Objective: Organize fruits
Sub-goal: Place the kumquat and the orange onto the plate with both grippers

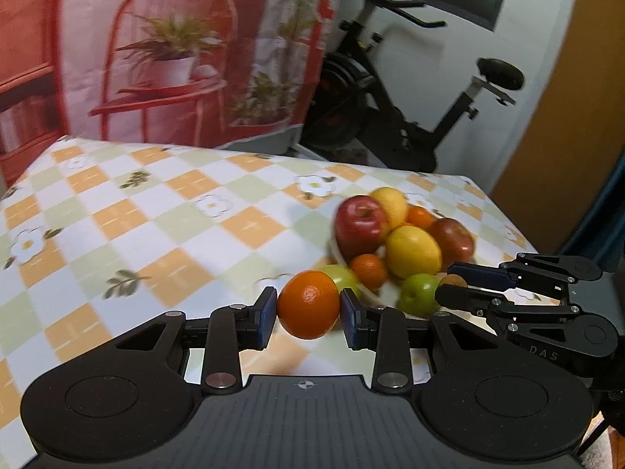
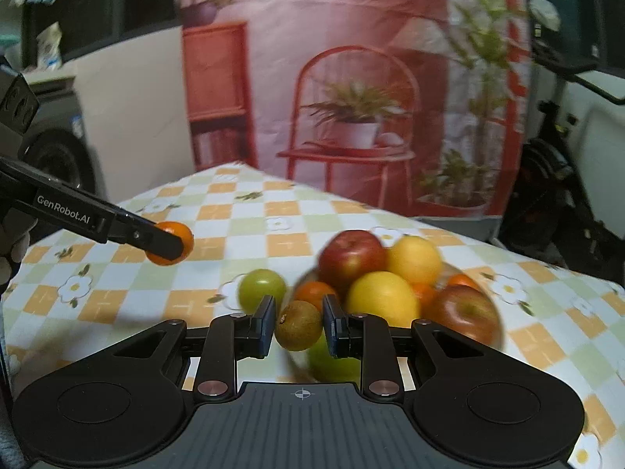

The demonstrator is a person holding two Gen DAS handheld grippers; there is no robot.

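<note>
My left gripper [image 1: 308, 314] is shut on an orange [image 1: 308, 303] and holds it above the table, left of the fruit bowl [image 1: 340, 258]. My right gripper [image 2: 299, 326] is shut on a brown kiwi [image 2: 299, 325] just in front of the bowl [image 2: 496, 336]. The bowl holds red apples [image 2: 351, 258], yellow lemons [image 2: 383, 297] and small oranges [image 2: 314, 293]. A green apple [image 2: 261, 289] lies on the cloth left of the bowl. Another green fruit [image 1: 420, 293] sits by the bowl's front. The left gripper with its orange [image 2: 183, 234] shows at the left of the right wrist view.
The table has a checked floral cloth [image 1: 156, 226]. A printed backdrop [image 1: 175, 51] hangs behind it. An exercise bike [image 1: 410, 97] stands past the far edge. The table's right edge [image 1: 508, 219] is near the bowl.
</note>
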